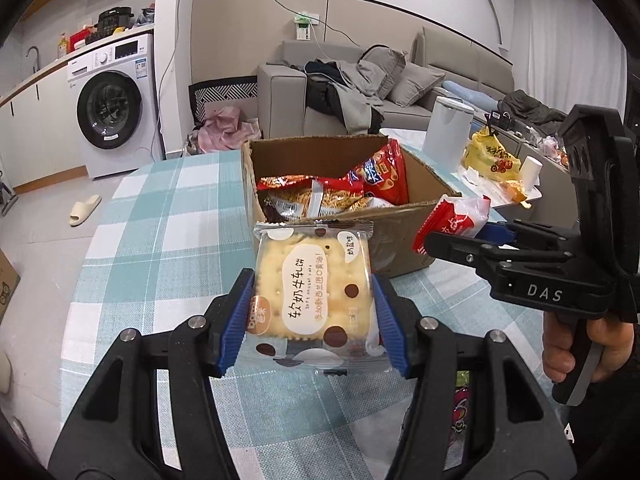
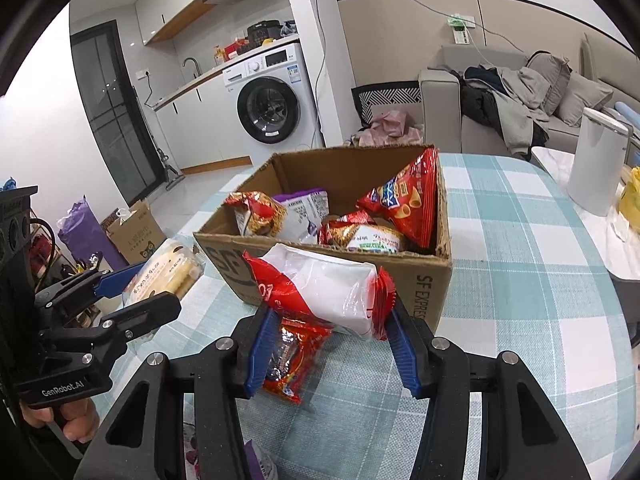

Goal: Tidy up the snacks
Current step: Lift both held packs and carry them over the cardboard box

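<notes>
My left gripper [image 1: 314,322] is shut on a clear-wrapped cracker packet [image 1: 314,290] and holds it just in front of the cardboard box [image 1: 400,236]. My right gripper [image 2: 330,340] is shut on a red and white snack packet [image 2: 320,284], held at the box's near wall [image 2: 424,280]. The box holds several snack bags, among them a red chip bag [image 2: 408,200]. In the left wrist view the right gripper [image 1: 460,240] shows at the right with its packet [image 1: 456,216]. In the right wrist view the left gripper [image 2: 120,292] shows at the left with the cracker packet [image 2: 164,272].
A small red packet [image 2: 292,356] lies on the checked tablecloth [image 2: 520,280] under my right gripper. A white canister [image 2: 596,160] stands at the table's right, with a yellow bag [image 1: 492,156] beyond it. A purple packet [image 2: 256,460] lies at the near edge.
</notes>
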`<action>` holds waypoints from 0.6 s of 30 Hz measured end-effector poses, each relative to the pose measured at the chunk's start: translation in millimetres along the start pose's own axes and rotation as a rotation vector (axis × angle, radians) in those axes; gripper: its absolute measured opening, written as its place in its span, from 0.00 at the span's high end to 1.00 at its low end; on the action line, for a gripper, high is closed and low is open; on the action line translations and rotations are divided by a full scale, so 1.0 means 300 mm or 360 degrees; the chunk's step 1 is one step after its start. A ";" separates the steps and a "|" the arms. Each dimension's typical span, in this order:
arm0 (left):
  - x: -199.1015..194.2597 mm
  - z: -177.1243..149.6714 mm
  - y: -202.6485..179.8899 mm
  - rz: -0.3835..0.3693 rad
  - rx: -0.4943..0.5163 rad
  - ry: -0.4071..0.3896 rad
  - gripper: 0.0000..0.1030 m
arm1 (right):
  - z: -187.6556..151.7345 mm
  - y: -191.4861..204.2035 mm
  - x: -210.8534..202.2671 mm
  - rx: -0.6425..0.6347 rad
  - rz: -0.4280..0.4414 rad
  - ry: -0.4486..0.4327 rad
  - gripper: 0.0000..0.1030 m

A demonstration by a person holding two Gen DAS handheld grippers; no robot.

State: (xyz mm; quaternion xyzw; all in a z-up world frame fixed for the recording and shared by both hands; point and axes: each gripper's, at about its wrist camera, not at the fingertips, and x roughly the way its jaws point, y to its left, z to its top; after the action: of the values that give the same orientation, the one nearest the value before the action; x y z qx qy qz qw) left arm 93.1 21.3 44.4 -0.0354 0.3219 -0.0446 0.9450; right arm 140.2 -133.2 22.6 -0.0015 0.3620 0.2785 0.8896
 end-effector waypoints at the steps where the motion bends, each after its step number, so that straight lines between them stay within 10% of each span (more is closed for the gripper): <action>1: -0.005 0.003 -0.002 0.0004 0.0000 -0.0006 0.47 | 0.002 0.000 -0.006 0.0003 0.0003 -0.0008 0.49; 18: -0.066 0.104 0.011 0.0010 -0.0038 -0.0115 0.47 | 0.057 -0.005 -0.091 0.0046 0.0020 -0.0123 0.49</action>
State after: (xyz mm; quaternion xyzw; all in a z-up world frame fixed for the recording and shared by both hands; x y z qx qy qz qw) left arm 96.8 28.1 80.8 -0.0473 0.2882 -0.0365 0.9557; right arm 136.2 -144.4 52.5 0.0244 0.3314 0.2786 0.9011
